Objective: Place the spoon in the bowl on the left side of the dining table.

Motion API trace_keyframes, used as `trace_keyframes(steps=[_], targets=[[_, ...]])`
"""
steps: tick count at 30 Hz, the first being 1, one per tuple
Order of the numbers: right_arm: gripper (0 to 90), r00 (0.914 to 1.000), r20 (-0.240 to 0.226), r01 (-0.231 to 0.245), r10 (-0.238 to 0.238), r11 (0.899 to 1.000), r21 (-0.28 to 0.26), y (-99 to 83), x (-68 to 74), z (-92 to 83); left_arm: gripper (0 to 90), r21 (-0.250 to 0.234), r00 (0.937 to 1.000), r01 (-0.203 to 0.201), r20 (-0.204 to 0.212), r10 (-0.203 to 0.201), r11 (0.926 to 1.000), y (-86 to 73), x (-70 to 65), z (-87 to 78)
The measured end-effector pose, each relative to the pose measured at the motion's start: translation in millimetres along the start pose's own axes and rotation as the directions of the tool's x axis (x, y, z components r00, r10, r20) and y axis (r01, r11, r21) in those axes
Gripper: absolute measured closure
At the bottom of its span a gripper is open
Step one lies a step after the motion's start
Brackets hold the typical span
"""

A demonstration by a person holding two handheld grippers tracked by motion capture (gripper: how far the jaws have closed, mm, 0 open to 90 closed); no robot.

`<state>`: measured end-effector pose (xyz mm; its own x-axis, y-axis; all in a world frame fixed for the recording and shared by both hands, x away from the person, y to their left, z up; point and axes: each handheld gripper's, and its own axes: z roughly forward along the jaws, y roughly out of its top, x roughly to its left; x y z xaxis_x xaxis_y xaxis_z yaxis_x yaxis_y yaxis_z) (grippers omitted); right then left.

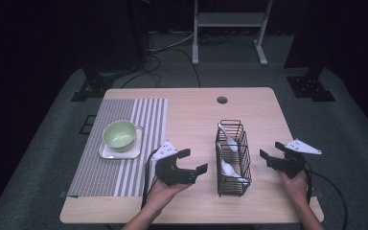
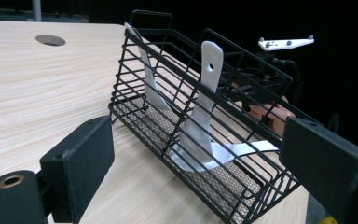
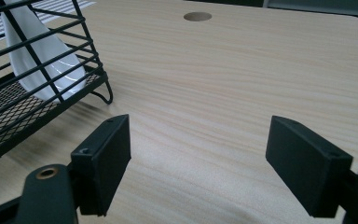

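Spoons, two white ones, stand inside a black wire basket [image 1: 232, 158] near the middle of the counter [image 1: 191, 201]. The nearer spoon [image 2: 200, 121] leans with its bowl down on the mesh floor and its handle rising above the rim; the farther spoon [image 2: 147, 74] leans in the same way toward the far end of the basket. A third white piece seems to lie flat on the mesh beside the nearer spoon, but I cannot tell what it is.

They look like glazed ceramic or hard plastic soup spoons. I judge them to be light, stiff and smooth, so they may slip between hard pads, and if ceramic they can chip when they knock against the wires. The best place to take hold is the flat upper handle, which stands free above the rim; there the pads can close on the two broad faces. The bowl is curved and sits behind the wires, so it is a poor place.

The left tongs [image 1: 188, 162] are open and empty, just beside the basket on its left, pointing toward it. The right tongs [image 1: 272, 150] are also open and empty, near the basket on its right. A green bowl [image 1: 120, 134] on a white plate [image 1: 106, 152] waits on the striped mat [image 1: 146, 120], well apart at the left.
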<state>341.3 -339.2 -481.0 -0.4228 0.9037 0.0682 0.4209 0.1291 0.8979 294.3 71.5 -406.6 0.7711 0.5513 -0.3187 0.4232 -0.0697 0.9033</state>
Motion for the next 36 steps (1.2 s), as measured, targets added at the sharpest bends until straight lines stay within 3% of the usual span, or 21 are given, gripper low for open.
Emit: trace_keyframes(steps=[20, 26, 36], targets=[[20.9, 1.0, -0.005, 0.001, -0.001, 1.0, -0.003, -0.1, -0.4, -0.1, 9.1, 0.011, 0.9996, 0.008, 0.027, -0.009, 0.9999, 12.2, -8.1, 22.0], [20.9, 1.0, -0.006, 0.001, -0.001, 1.0, -0.003, -0.1, -0.4, -0.1, 9.2, 0.016, 0.9996, -0.006, 0.029, 0.006, 0.9999, 14.8, -10.8, 29.3], [20.9, 1.0, -0.009, -0.002, 0.002, 1.0, -0.004, 0.0, -0.5, -0.2, 9.2, 0.021, 0.9998, 0.012, 0.018, -0.012, 0.9997, 17.7, -9.4, 42.0]])
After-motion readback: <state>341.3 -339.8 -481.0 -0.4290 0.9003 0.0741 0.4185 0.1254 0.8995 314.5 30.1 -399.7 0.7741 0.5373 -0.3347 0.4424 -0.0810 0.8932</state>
